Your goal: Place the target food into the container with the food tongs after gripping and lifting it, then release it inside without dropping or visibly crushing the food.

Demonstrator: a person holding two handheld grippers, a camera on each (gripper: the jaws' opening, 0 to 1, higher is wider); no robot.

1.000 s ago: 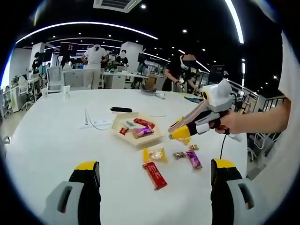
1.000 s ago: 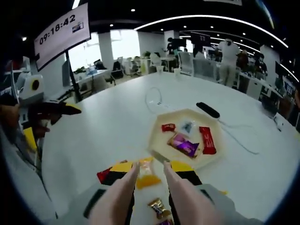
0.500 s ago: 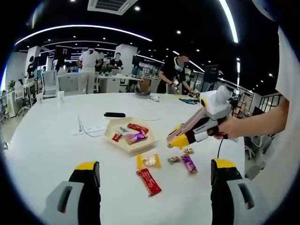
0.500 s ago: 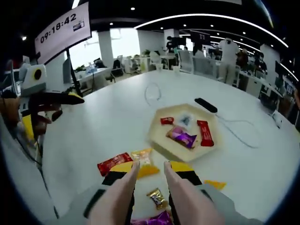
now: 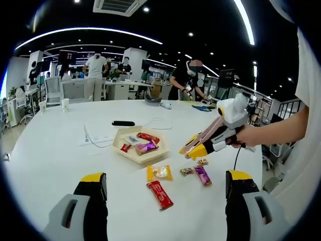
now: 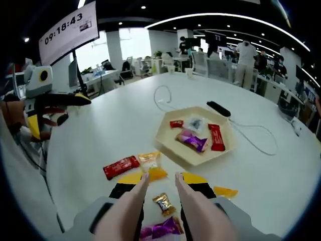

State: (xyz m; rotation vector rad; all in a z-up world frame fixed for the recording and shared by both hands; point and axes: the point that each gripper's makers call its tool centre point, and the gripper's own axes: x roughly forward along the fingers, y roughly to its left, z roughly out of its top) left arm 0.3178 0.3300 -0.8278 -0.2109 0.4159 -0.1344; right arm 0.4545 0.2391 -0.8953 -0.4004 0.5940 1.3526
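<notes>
My right gripper [image 6: 158, 175] hovers over the surface [image 6: 100, 130], tongs narrowly parted, holding nothing. Left gripper [image 5: 165, 183] wide, idle. Yellow snack [image 6: 151, 163] lies just ahead, tray [image 6: 168, 145] beyond. Risk: closing too hard crushes it, or a corner pinch lets the wrapper slip mid-lift.

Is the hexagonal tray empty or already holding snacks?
Holding snacks. The hexagonal tray contains a red bar, a purple wrapper, a small red candy and a pale packet.
</notes>
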